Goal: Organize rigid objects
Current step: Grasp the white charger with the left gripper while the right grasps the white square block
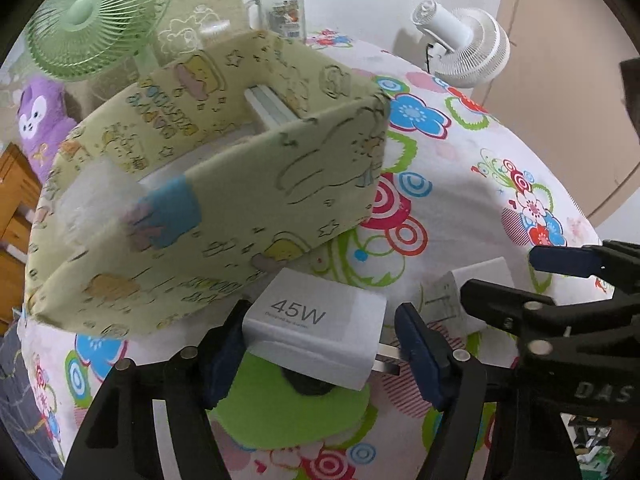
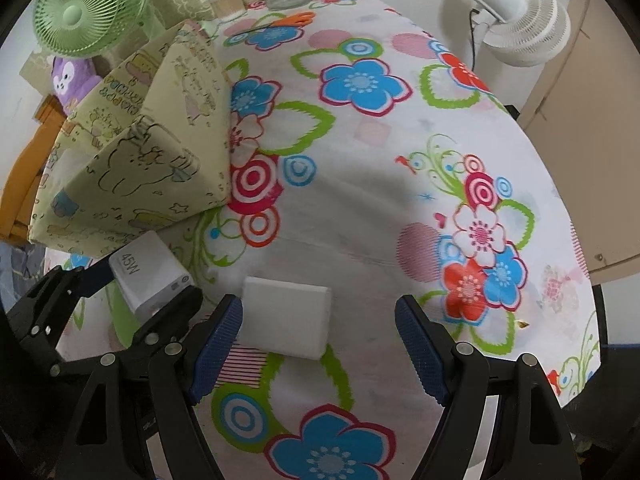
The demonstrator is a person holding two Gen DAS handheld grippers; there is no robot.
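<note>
A white charger marked 45W (image 1: 316, 328) sits between the blue pads of my left gripper (image 1: 320, 334). One pad presses its left side and the other meets its metal prongs, and a dark shadow lies under it. In the right wrist view the same charger (image 2: 150, 280) shows in the left gripper (image 2: 140, 292). A second white adapter (image 2: 286, 316) lies flat on the floral tablecloth (image 2: 360, 200) between the fingers of my right gripper (image 2: 320, 312). That gripper stands open, with its right pad well clear. A yellow-green fabric box (image 1: 208, 184) stands just behind the charger.
Inside the fabric box (image 2: 132, 160) lies a white boxed item (image 1: 268, 108). A glass jar (image 1: 282, 8), orange-handled scissors (image 2: 296, 18), a green fan (image 1: 88, 12) and a white fan (image 1: 464, 48) stand at the back. A purple plush (image 1: 38, 120) sits at the left.
</note>
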